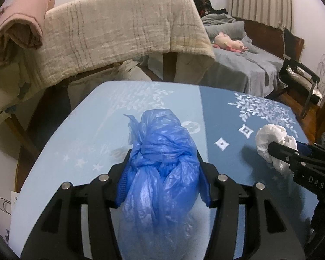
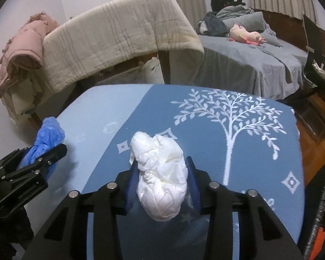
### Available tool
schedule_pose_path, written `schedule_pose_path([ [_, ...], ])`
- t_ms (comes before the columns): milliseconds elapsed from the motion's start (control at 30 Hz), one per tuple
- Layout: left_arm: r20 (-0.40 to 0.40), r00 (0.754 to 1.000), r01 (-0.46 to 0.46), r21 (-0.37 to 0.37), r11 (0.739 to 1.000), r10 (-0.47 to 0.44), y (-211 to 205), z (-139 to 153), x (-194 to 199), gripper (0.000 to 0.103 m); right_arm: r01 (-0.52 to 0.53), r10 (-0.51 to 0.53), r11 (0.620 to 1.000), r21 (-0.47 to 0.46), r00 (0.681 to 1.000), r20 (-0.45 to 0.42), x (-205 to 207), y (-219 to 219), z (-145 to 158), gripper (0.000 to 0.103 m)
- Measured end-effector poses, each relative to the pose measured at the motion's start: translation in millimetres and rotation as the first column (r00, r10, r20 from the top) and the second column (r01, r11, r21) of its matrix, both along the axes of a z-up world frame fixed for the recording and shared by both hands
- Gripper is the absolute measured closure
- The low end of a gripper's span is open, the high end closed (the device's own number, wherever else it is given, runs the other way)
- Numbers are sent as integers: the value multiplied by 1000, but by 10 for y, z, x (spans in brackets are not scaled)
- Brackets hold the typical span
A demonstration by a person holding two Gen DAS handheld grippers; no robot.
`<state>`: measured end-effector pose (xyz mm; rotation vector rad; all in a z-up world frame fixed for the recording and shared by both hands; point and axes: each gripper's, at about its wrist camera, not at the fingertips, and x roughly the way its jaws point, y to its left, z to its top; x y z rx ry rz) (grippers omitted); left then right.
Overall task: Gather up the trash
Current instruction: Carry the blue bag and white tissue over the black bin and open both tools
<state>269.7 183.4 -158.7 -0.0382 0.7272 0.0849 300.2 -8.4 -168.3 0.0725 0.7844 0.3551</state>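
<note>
A knotted blue plastic bag (image 1: 162, 143) sits between the blue pads of my left gripper (image 1: 163, 158), which is shut on it just above the blue patterned tablecloth (image 1: 75, 140). To its right a crumpled white paper wad (image 1: 268, 136) is held by my right gripper (image 1: 277, 151). In the right wrist view the white wad (image 2: 160, 177) fills the gap between the jaws of the right gripper (image 2: 161, 164), with both pads pressing its sides. The left gripper (image 2: 54, 151) with the blue bag (image 2: 49, 132) shows at the left edge of the tablecloth (image 2: 227, 173).
Behind the table stands a chair draped with a beige blanket (image 1: 123, 28), with a pink quilted jacket (image 1: 21, 21) to its left. A bed with a grey cover (image 1: 238, 69) and a pink plush toy (image 1: 229, 42) lies at the back right. A black chair (image 1: 299, 75) stands at the right.
</note>
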Motion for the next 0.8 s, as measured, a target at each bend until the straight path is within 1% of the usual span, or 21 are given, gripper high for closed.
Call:
schedule_pose_path([
  [167,22,1000,21,5,1000,-21,-143,120,-98,52,20,-20,1000,24,1000,18,-161,-177,144,62],
  [433,51,996,67,2,998,-67,-456,314,-338,52,45,-46,999,27,997,58,-504,-477,405,62],
  [800,98,988,126,-26,992,-123,-928,618,-732,52,88,-94,995,47,988,124,-1016,-911,787,62],
])
